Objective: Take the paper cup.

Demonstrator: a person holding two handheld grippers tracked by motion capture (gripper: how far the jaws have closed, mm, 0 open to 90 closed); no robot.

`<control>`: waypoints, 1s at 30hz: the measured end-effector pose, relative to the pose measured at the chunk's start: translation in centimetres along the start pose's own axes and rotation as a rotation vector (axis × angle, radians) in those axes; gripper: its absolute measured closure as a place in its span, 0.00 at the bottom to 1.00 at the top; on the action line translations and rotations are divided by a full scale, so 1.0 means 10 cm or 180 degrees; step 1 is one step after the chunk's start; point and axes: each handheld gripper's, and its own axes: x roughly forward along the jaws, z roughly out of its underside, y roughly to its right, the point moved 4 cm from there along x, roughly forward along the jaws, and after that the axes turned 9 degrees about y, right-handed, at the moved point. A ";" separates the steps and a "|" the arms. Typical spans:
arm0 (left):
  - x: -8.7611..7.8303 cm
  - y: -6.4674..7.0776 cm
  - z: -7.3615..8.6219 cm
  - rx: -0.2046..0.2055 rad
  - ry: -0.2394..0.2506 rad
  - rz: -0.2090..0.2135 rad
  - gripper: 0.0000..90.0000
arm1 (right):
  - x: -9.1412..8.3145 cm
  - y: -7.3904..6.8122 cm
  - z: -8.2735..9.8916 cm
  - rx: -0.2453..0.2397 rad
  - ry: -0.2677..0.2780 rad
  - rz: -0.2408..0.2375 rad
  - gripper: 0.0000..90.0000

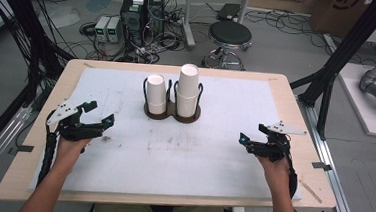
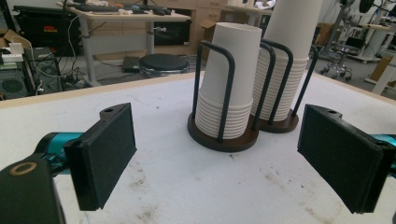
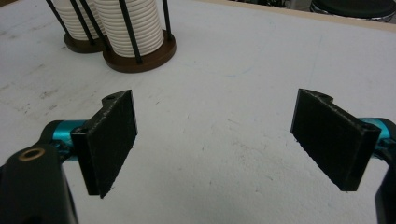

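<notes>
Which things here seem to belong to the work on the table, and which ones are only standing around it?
Likely part of the work:
- shorter cup stack
- taller cup stack
- two-ring cup holder
- left gripper, fingers apart
- right gripper, fingers apart

Only standing around:
- black stool
- computer tower
- tangled cables on the floor

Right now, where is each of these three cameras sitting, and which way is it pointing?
High view: above the person's side, looking forward and down on the table; both forearms show, with the left gripper and right gripper.
Left gripper view: rides the left gripper, facing the cup holder straight ahead between its open fingers.
Right gripper view: rides the right gripper, tilted down at the white mat, with open fingers.
Shared: all three views show the holder with its two cup stacks.
</notes>
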 end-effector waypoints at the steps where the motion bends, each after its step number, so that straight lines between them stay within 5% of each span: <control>1: 0.01 0.00 0.00 -0.0017 -0.0001 -0.0011 0.12 | 0.00 0.00 0.01 0.0012 0.0001 -0.0004 0.17; 13: 0.02 0.02 0.01 0.0019 -0.0022 0.0013 0.13 | 0.03 -0.01 0.03 0.0010 -0.0092 -0.0019 0.17; 18: -0.02 0.06 0.00 -0.0031 0.0022 0.0074 0.13 | -0.02 -0.10 -0.03 0.0012 0.0005 -0.0002 0.17; 30: -0.05 0.06 0.03 -0.0048 -0.0026 0.0076 0.13 | 0.16 -0.37 -0.36 -0.0048 0.0160 -0.0379 0.17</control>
